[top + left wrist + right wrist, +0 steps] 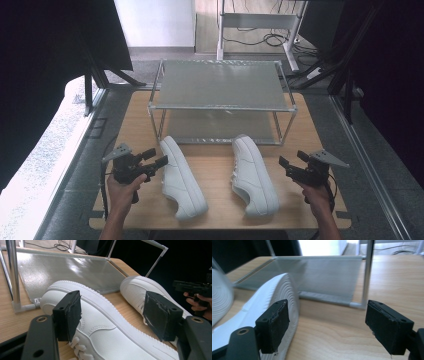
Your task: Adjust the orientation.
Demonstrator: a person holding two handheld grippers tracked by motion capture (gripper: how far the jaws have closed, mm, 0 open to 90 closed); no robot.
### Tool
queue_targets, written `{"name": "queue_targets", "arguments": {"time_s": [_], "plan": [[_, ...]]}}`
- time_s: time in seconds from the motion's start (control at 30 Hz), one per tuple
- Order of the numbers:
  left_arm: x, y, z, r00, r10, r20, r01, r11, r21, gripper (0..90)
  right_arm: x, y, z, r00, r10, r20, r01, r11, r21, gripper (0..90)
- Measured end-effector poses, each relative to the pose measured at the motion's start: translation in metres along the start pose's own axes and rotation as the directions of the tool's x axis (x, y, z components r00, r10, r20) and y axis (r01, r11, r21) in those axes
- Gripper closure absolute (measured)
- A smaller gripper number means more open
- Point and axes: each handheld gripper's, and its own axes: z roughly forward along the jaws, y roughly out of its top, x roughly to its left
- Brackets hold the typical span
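Two white sneakers lie on the wooden table (218, 172), toes pointing away from me toward a metal shoe rack (220, 85). The left sneaker (181, 177) lies just right of my left gripper (156, 157), which is open and apart from it. In the left gripper view the jaws of the left gripper (113, 315) stand wide, framing the left sneaker (107, 327) with the right sneaker (136, 290) behind it. My right gripper (292, 159) is open a little right of the right sneaker (254, 175). In the right gripper view, the sole of the right sneaker (284, 297) lies by the left jaw of the right gripper (330, 326).
The rack has two grey mesh shelves on thin metal posts; its lower shelf (324, 277) sits low over the table just behind the sneakers' toes. A rack post (368, 272) stands ahead of the right gripper. Cables and desk legs (260, 30) lie on the floor beyond.
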Motion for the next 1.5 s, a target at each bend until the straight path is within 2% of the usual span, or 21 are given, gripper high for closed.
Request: {"name": "queue_targets", "arguments": {"time_s": [0.07,0.1,0.2,0.33,0.47,0.5,0.63,0.7,0.73,0.77,0.8,0.87,0.93,1.0,1.2,1.33,1.43,1.5], "plan": [[0.001,-0.002,0.001,1.0,-0.001,0.008,0.001,1.0,0.008,30.7,-0.001,-0.001,-0.001,1.0,-0.004,0.003,0.004,1.0,0.009,20.4],[0.001,-0.003,0.002,0.9999,-0.007,0.015,0.007,0.9999,0.014,30.7,-0.002,-0.002,-0.001,0.9995,-0.012,0.028,0.012,1.0,0.018,21.1],[-0.001,-0.003,0.003,0.9968,-0.048,0.064,0.048,0.9988,0.0,31.1,-0.004,-0.005,-0.001,0.9988,-0.009,0.048,0.008,1.0,0.02,21.6],[-0.005,-0.001,0.001,0.9973,-0.042,0.06,0.043,0.9991,-0.005,31.1,-0.002,-0.007,0.001,0.9976,-0.03,0.062,0.029,0.999,0.028,22.0],[-0.005,-0.002,-0.002,0.9983,-0.035,0.046,0.035,0.9994,-0.003,31.0,-0.002,-0.008,0.003,0.9979,-0.03,0.057,0.027,0.999,0.04,22.0],[-0.004,-0.002,-0.004,0.9986,-0.036,0.038,0.036,0.9993,-0.004,31.0,-0.002,-0.008,0.004,0.9979,-0.029,0.058,0.027,0.999,0.044,22.0],[-0.004,-0.005,-0.009,0.9972,-0.057,0.05,0.056,0.9984,0.003,32.1,-0.001,-0.008,0.007,0.998,-0.024,0.059,0.02,0.998,0.054,22.1],[-0.005,-0.005,-0.012,0.9981,-0.053,0.032,0.052,0.9986,0.011,36.7,0.0,-0.008,0.008,0.9978,-0.018,0.064,0.015,0.999,0.048,22.3],[-0.005,-0.006,-0.013,0.9982,-0.057,0.016,0.057,0.9983,0.01,45.3,0.001,-0.008,0.01,0.9977,-0.026,0.062,0.023,0.998,0.053,22.3],[-0.004,-0.006,-0.013,0.9979,-0.064,0.01,0.064,0.9979,0.011,45.3,0.001,-0.008,0.01,0.9977,-0.026,0.062,0.023,0.998,0.053,22.3],[-0.004,-0.007,-0.012,0.9969,-0.078,0.0,0.078,0.9968,0.016,53.9,0.001,-0.008,0.01,0.9977,-0.035,0.058,0.031,0.998,0.058,22.7],[-0.003,-0.008,-0.011,0.9961,-0.088,-0.007,0.088,0.9958,0.023,56.5,0.001,-0.008,0.01,0.9978,-0.037,0.055,0.034,0.997,0.063,24.0],[-0.002,-0.01,-0.009,0.9938,-0.111,-0.006,0.111,0.9935,0.027,61.7,0.001,-0.008,0.008,0.9981,-0.035,0.05,0.032,0.998,0.056,25.9],[-0.003,-0.012,-0.009,0.989,-0.147,0.019,0.146,0.9888,0.03,65.6,0.001,-0.008,0.007,0.9979,-0.036,0.054,0.033,0.998,0.052,25.9],[-0.003,-0.013,-0.01,0.9928,-0.117,0.024,0.116,0.9919,0.053,80.4,-0.001,-0.01,0.009,0.9971,-0.021,0.073,0.016,0.997,0.074,26.3],[0.0,-0.017,-0.008,0.9949,-0.101,0.011,0.099,0.9905,0.096,84.8,-0.001,-0.011,0.01,0.9962,-0.022,0.084,0.015,0.996,0.085,26.4],[0.004,-0.034,-0.007,0.9879,-0.153,0.029,0.148,0.9808,0.127,85.8,-0.002,-0.012,0.01,0.9953,-0.016,0.095,0.007,0.996,0.092,26.4],[0.005,-0.04,-0.006,0.9867,-0.162,0.014,0.158,0.9764,0.147,86.8,-0.003,-0.012,0.01,0.9953,-0.008,0.097,-0.001,0.996,0.095,26.4]]}}
